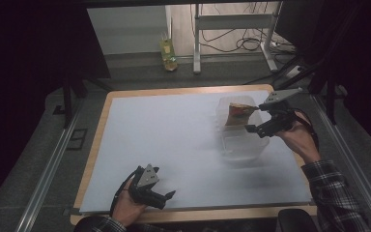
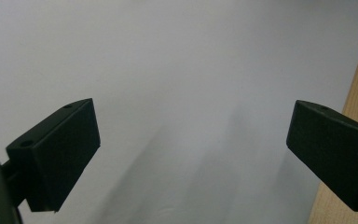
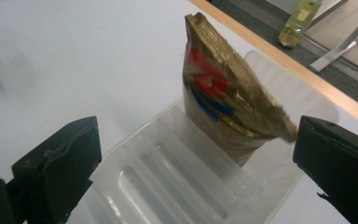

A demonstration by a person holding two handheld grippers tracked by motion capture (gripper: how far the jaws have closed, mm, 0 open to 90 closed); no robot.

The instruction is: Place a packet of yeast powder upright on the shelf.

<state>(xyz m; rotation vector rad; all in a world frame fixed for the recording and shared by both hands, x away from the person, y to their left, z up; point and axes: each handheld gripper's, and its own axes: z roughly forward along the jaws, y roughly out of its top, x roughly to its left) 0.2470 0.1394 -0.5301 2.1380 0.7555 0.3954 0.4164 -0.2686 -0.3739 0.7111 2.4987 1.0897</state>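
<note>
Gold pouch [image 3: 228, 100] upright in clear tray [image 3: 168, 186]; right gripper [image 3: 191, 163] open, holding nothing.
Likely light, crinkly, slippery: best pinched at crimped top edge; left gripper [image 2: 191, 154] open, idle.

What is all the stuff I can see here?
Snack bag: one, gold with red and blue, standing in the clear box.
Clear box: one, see-through plastic, right side of the table.
White sheet: one, white, covering the table top.
Table: one, light wood edge around the sheet.
Bottle: one, yellowish, on the floor beyond the table.
Left tongs: one, black, open, near front edge.
Right tongs: one, black, open, at the box.
</note>
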